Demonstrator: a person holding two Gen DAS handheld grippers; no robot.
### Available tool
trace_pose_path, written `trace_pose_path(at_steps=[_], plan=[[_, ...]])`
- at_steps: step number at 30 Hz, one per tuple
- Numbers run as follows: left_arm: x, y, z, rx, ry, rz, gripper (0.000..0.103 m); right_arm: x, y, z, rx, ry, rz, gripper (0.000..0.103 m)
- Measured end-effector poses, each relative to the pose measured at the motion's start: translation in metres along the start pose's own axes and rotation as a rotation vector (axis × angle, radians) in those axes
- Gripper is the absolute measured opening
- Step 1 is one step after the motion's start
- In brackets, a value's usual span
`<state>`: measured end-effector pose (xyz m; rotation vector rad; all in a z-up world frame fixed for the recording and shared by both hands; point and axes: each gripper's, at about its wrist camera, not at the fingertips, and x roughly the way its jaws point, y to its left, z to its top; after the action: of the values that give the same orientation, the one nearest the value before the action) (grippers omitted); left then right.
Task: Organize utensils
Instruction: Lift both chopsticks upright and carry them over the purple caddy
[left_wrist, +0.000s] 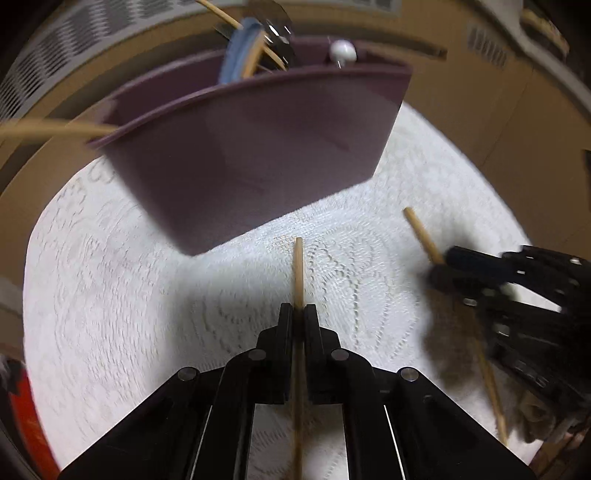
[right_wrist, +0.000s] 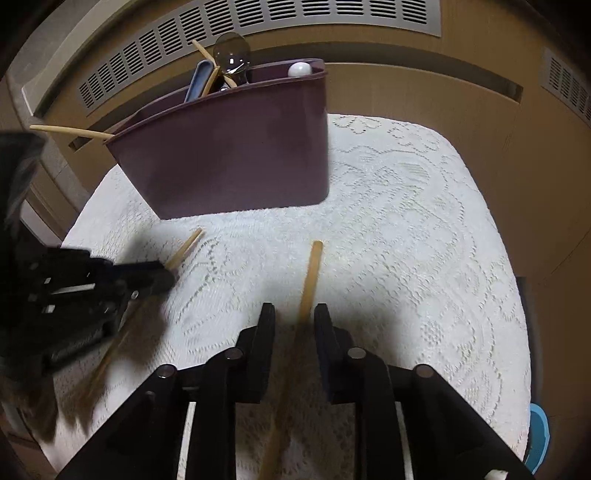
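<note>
Scene: white lace cloth (right_wrist: 406, 206) covers a tabletop set against a tan wall with slotted vents (right_wrist: 295, 14).
Left gripper (left_wrist: 298, 308): jaws closed tight on a thin wooden chopstick (left_wrist: 298, 266), which runs straight out between the pads and points toward the caddy.
Right gripper (right_wrist: 294, 308): jaws stand a little apart with a second chopstick (right_wrist: 312, 273) lying between them; whether the pads press on it cannot be told, since a gap shows on either side of the stick.
Second chopstick: its far end lies short of the caddy, well clear of its base.
Caddy: purple utensil caddy (right_wrist: 236, 155) stands upright at the far edge of the cloth, beyond both grippers.
Caddy contents: metal spoon (right_wrist: 232, 55), blue-handled utensil (right_wrist: 197, 83), several more chopsticks (right_wrist: 70, 131) and a white round knob (right_wrist: 298, 69) stick up from its compartments; one stick leans far out over the left rim.
Positions: the two grippers sit side by side over the cloth, each visible at the edge of the other's view, both angled down.
Edges: something red (left_wrist: 26, 413) shows at the cloth's left border, something blue (right_wrist: 537, 435) at its right.
</note>
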<state>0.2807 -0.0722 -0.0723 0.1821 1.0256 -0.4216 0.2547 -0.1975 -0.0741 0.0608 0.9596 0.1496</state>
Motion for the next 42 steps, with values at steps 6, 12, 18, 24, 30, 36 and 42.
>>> trace_pose_path(at_steps=[6,12,18,24,30,36,42], plan=[[-0.045,0.008,-0.029,-0.09,-0.167,-0.005,0.006,0.012,0.018,0.006,-0.088,0.016,-0.056,0.017],[-0.086,0.012,-0.046,-0.106,-0.254,0.006,0.006,-0.01,0.026,-0.004,-0.116,0.0,-0.035,0.007],[-0.136,0.016,-0.065,-0.166,-0.378,-0.043,0.006,-0.079,0.024,-0.017,-0.112,-0.104,0.036,0.007],[-0.198,0.014,-0.076,-0.192,-0.514,-0.076,0.006,-0.148,0.033,-0.023,-0.173,-0.242,0.024,0.007],[-0.267,0.004,-0.046,-0.135,-0.684,-0.052,0.006,-0.218,0.036,0.003,-0.197,-0.444,0.041,0.007],[-0.326,0.002,0.017,-0.097,-0.953,-0.031,0.006,-0.284,0.049,0.073,-0.251,-0.679,0.008,0.007],[-0.328,0.007,0.072,-0.059,-1.114,-0.012,0.006,-0.29,0.048,0.134,-0.265,-0.788,-0.002,0.007]])
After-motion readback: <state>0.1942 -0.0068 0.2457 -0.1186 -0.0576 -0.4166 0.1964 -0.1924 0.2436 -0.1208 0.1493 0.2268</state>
